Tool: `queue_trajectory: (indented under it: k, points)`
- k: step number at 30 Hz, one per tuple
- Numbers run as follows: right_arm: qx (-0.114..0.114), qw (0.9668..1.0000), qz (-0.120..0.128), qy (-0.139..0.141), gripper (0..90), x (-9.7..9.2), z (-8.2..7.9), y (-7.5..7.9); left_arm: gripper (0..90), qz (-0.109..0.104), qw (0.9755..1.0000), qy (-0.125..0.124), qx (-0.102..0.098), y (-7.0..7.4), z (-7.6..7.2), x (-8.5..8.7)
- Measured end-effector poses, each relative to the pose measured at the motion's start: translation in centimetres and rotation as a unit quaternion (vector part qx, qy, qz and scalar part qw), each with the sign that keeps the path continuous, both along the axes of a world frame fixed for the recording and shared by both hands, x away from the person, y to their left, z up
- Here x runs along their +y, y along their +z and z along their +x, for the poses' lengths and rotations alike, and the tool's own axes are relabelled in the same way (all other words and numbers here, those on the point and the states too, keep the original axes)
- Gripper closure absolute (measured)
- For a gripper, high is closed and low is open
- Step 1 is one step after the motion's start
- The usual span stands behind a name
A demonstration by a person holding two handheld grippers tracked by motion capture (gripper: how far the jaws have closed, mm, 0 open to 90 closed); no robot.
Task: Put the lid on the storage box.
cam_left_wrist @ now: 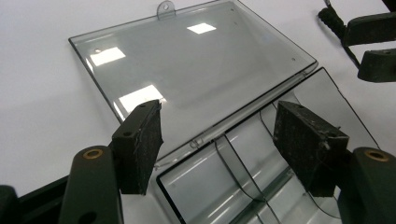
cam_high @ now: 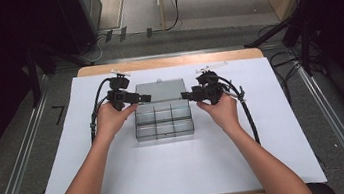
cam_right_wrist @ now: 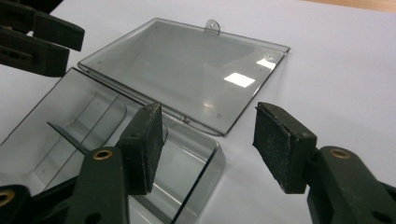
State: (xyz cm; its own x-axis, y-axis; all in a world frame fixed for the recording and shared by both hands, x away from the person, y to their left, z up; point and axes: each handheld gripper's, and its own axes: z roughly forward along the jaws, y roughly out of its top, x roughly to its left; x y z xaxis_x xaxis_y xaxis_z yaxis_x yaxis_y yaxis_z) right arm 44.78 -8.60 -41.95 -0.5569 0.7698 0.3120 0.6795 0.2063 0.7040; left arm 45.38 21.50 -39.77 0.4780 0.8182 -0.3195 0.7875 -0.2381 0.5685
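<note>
Two tools hover over a clear plastic compartment box (cam_high: 164,122) at mid-surface, its lid (cam_high: 160,90) flat behind it; the left tool (cam_high: 146,98) gapes wide, empty; the right tool (cam_high: 185,96) likewise parted, gripping nothing.

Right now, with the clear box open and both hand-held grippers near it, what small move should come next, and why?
Probably lift both hands clear. The clear compartment box has its lid lying flat, fully open, on the white sheet. The left hand-held gripper and right hand-held gripper stand open, holding nothing, so the opening looks done.
</note>
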Motion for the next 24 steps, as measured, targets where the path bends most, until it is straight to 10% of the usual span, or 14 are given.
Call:
queue_trajectory:
  k: [24]
  points:
    - [0.025, 0.9961, -0.082, 0.021, 47.9, -1.5, -0.2, 0.5, 33.8, 0.002, 0.9999, -0.016, -0.003, 0.8, -2.4, 0.7]
